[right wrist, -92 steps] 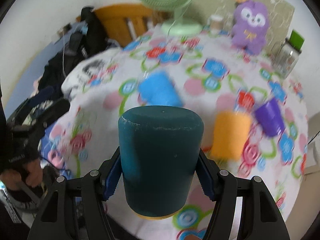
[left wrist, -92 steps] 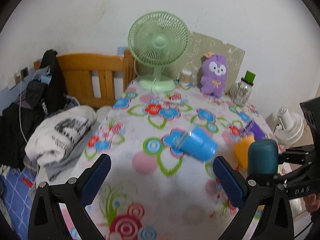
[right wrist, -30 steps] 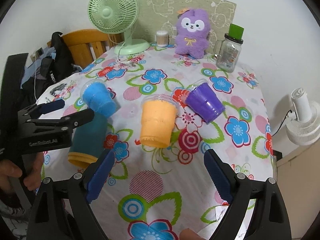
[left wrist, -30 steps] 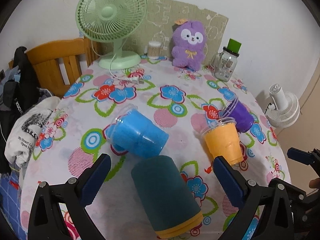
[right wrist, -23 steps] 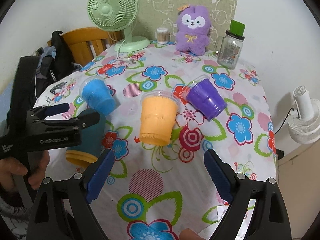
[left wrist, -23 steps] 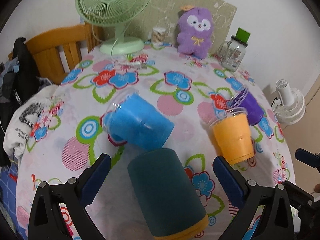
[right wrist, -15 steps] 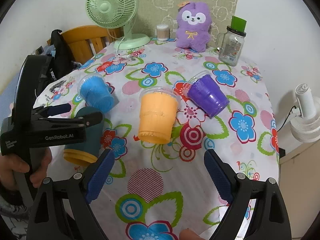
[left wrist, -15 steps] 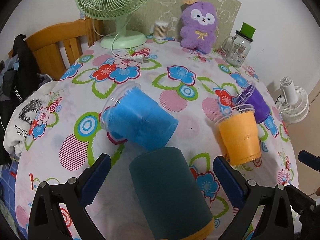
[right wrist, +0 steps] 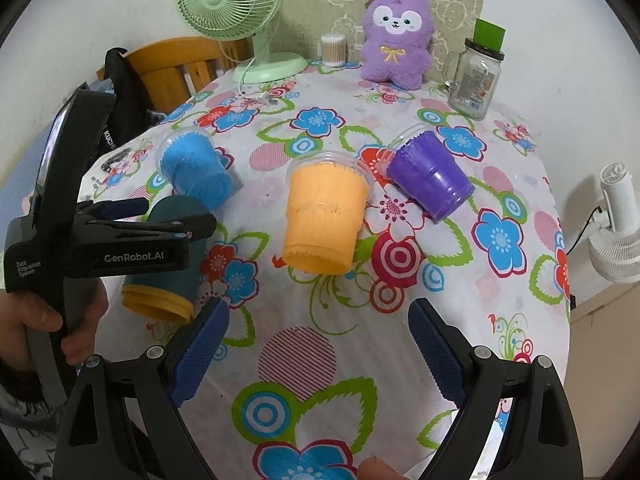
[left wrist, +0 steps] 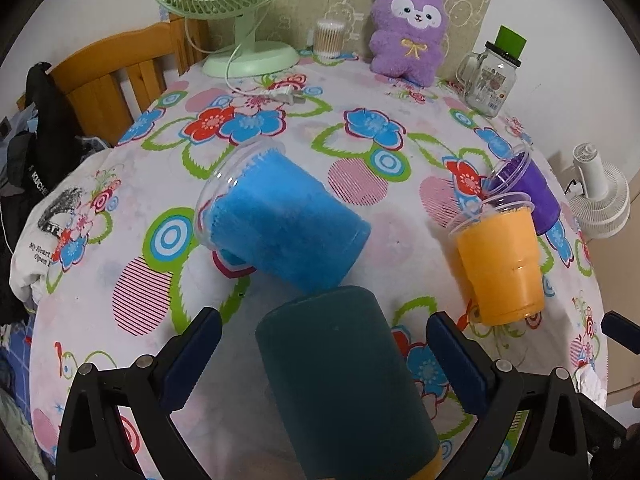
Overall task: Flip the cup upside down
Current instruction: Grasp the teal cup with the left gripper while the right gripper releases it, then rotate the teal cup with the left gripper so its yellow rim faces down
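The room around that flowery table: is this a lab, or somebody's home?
Most likely a home, perhaps a bedroom. A purple plush toy and a green desk fan stand on the flowered tablecloth, and a wooden bed frame with clothes piled beside it stands alongside.

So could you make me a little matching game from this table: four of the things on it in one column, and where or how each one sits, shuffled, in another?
Things
1. dark teal cup
2. blue cup
3. glass jar
4. green fan

Place or state
a. upright at the back right, green lid on
b. mouth down, between the open fingers of the left gripper
c. at the back left, cord trailing onto the cloth
d. tipped on its side, mouth toward the fan

Pairs: 1-b, 2-d, 3-a, 4-c
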### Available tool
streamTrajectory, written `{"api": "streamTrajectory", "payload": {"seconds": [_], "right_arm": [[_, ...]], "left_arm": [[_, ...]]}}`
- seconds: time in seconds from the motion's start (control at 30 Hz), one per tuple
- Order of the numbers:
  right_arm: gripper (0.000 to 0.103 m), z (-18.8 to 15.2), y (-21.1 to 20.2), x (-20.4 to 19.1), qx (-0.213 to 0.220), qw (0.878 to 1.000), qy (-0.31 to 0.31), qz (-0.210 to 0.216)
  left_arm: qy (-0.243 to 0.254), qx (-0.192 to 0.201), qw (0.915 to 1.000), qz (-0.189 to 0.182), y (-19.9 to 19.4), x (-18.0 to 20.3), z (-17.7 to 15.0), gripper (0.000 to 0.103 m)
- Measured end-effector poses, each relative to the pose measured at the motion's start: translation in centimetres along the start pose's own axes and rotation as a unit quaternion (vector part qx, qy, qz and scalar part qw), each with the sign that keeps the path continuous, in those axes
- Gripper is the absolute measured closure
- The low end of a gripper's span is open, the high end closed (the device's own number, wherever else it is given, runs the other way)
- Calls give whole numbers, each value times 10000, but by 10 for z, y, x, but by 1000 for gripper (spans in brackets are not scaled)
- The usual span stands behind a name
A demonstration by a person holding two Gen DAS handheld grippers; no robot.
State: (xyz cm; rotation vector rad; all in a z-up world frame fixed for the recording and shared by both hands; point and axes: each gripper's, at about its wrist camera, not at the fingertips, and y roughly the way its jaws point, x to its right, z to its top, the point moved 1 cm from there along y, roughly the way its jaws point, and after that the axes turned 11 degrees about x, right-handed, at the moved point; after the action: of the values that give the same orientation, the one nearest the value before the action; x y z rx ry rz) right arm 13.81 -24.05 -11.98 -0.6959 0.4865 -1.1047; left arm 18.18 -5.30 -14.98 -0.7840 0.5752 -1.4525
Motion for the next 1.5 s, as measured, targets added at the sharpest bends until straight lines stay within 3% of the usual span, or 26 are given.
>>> {"api": "streamTrajectory", "payload": {"seconds": [0.6, 0.67, 0.73, 0.8, 1.5], "right_arm": [[10, -3, 0, 3, -2, 10000, 72, -32], [10, -3, 0, 4, -1, 10000, 87, -39], [10, -3, 0, 5, -5, 9999, 93, -47], [10, -3, -1, 6, 0, 9999, 93, -41], [10, -1, -6, -2, 59, 10000, 46, -19]], "left_arm": [[59, -290, 9996, 32, 11, 4, -5, 1], [29, -276, 9996, -12, 10, 3, -4, 5], [-9, -278, 9996, -46, 10, 3, -4, 19], [-1, -330, 9994, -66, 12, 2, -4, 26], [-4, -6, 9996, -294, -15, 4, 3, 32]]}}
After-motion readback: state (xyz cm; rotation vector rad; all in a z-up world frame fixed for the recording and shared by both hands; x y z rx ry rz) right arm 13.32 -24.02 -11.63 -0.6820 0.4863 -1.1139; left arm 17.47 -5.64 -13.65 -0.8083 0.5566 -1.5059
